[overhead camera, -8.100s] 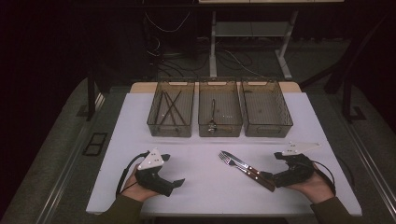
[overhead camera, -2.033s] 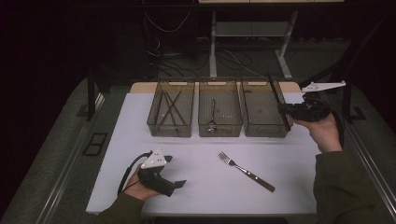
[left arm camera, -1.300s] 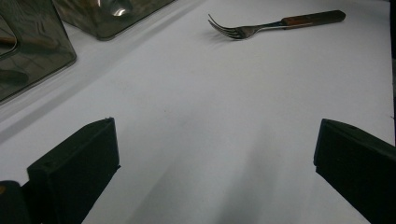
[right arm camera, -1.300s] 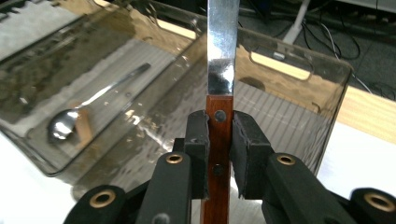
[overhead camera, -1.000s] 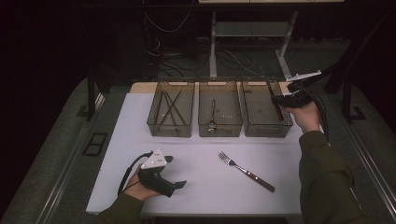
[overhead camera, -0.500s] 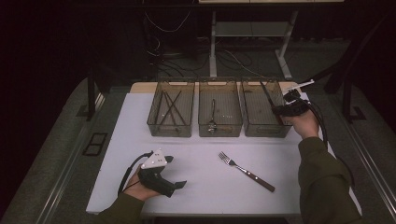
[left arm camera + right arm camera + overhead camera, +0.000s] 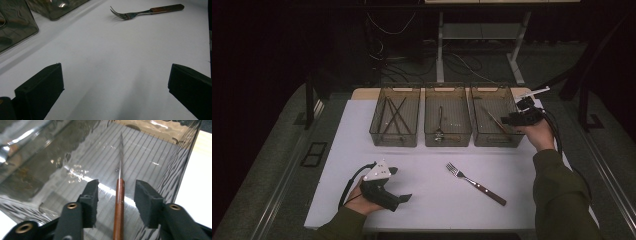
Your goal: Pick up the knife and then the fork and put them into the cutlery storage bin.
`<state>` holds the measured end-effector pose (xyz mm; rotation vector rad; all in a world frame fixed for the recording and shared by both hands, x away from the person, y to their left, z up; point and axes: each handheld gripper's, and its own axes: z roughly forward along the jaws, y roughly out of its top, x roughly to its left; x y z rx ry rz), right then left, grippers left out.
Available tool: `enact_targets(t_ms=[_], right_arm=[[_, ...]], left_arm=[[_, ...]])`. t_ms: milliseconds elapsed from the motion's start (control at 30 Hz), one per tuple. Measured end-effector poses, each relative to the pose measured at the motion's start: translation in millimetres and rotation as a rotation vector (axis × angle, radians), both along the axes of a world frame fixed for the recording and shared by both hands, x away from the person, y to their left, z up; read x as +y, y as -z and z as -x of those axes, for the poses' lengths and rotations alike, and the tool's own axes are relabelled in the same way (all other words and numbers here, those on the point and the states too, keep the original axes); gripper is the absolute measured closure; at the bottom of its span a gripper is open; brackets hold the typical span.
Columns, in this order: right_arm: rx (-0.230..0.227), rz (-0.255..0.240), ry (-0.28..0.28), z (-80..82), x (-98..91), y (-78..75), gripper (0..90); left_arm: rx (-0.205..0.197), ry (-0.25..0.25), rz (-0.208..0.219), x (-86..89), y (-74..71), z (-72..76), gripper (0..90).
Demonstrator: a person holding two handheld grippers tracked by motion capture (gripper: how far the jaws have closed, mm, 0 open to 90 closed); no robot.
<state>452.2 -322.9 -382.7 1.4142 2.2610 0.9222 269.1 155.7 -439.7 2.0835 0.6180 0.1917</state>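
- The left gripper (image 7: 404, 198) rests on the white table (image 7: 432, 205) at the near edge, where it lay before, its jaws wide and empty.
- The fork (image 7: 475, 183) lies just past it, unmoved, tines toward the bins.
- Farther off, the right gripper (image 7: 117, 192) has sunk to the right bin (image 7: 512, 141); its jaws have just opened, and the knife (image 7: 119, 202) now lies in the bin between the parted pads, untouched.

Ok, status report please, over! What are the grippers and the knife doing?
Right gripper over right bin, jaws just opened, off the knife. Knife between them, inside bin. Left gripper open, resting on table. Fork lies apart. Nothing blocking.
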Motion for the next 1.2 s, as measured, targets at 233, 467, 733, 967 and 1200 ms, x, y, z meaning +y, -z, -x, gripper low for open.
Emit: enact_targets(t_ms=[233, 467, 733, 967, 1200], right_arm=[[-0.032, -0.053, -0.026, 13.0, -3.1, -12.0, 40.5], [-0.03, -0.085, -0.064, 33.7, -0.7, -20.5, 34.3], [-0.055, -0.099, -0.089, 61.2, 1.8, -22.6, 30.6], [-0.085, -0.122, -0.134, 84.9, 5.6, -22.1, 29.1], [-0.089, -0.132, -0.186, 105.1, 13.6, -15.2, 29.1]], left_arm=[[0.001, -0.001, 0.0, -0.4, 0.3, 0.0, 0.0], [0.0, -0.003, -0.001, -0.5, 0.2, 0.3, 0.0], [0.001, -0.005, 0.0, -0.5, 0.2, 0.3, 0.0], [-0.002, 0.0, -0.002, -0.6, 0.2, 0.3, 0.0], [-0.01, 0.007, -0.008, -0.4, -0.9, 1.2, 0.0]])
